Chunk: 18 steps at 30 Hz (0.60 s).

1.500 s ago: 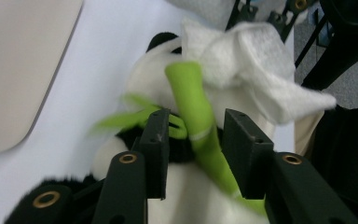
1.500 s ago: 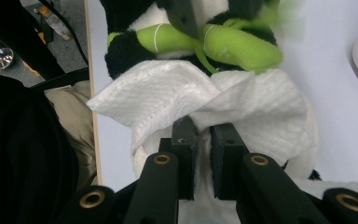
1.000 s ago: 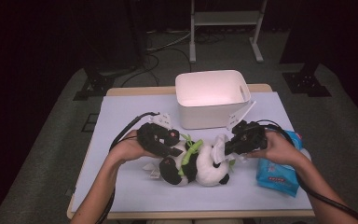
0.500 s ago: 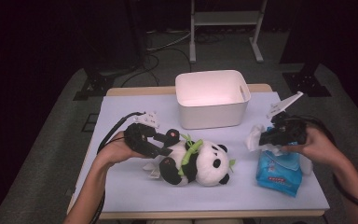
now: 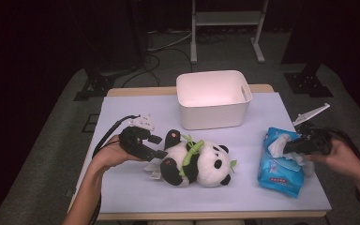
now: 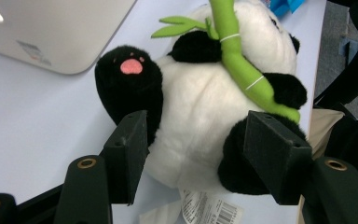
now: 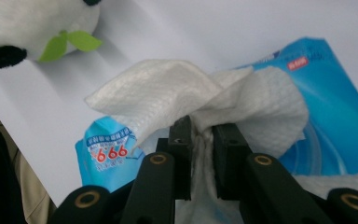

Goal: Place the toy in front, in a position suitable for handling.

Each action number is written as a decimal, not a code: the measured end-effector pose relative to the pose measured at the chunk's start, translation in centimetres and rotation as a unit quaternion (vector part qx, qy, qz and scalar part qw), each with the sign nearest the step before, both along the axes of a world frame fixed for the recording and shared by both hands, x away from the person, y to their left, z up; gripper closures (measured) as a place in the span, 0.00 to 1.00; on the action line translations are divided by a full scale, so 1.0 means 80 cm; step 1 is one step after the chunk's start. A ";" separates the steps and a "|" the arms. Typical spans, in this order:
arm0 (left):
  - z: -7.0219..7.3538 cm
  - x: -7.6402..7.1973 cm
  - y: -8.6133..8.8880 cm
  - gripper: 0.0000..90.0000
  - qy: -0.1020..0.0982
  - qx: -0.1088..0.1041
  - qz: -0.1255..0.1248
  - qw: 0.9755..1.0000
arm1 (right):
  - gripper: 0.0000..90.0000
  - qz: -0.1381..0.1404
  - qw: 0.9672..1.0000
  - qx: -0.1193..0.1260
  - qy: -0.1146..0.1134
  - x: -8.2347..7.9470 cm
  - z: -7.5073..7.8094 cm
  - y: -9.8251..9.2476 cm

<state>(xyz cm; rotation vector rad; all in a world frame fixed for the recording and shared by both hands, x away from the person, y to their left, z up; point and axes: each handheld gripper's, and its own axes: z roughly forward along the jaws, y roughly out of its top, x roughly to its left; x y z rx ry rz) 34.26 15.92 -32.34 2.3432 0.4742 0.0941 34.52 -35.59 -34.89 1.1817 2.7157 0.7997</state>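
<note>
The right gripper (image 7: 201,135) has its jaws nipped together on a fold of white wipe (image 7: 168,88), the sheet bunched between the pads and fanning out above them, a hold suited to drawing the sheet up out of its blue pack (image 5: 280,165). That pack lies flat on the pale tabletop (image 5: 136,192) at the person's right, just under the right hand (image 5: 342,157), with its opening facing up so the tissue can feed out; the jaws have just been easing apart a little, yet the wipe sits pinched between them. How much of the sheet has left the pack is hard to judge, since the gripper covers the slot.

At the left, the left gripper (image 6: 196,140) stands with its jaws spread to either side of the plush panda (image 6: 205,107), the pads at its black legs but seemingly not pressing (they have just been opening). The panda lies on its back mid-table, a green bamboo stalk (image 6: 242,70) across its belly, within reach of both hands. The white bin (image 5: 213,98) waits behind it, open side up, near enough to receive whatever goes in.
</note>
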 end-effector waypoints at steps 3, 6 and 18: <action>-0.003 0.000 0.003 0.42 0.001 0.001 0.004 1.000 | 0.80 -0.010 1.000 0.006 0.001 -0.005 -0.008 -0.009; -0.004 -0.001 0.004 0.41 0.001 0.003 0.006 1.000 | 0.75 -0.009 1.000 0.005 -0.003 -0.009 -0.005 -0.011; -0.007 -0.001 0.006 0.37 0.002 0.005 0.009 1.000 | 0.67 0.002 1.000 -0.021 -0.015 -0.018 0.014 -0.009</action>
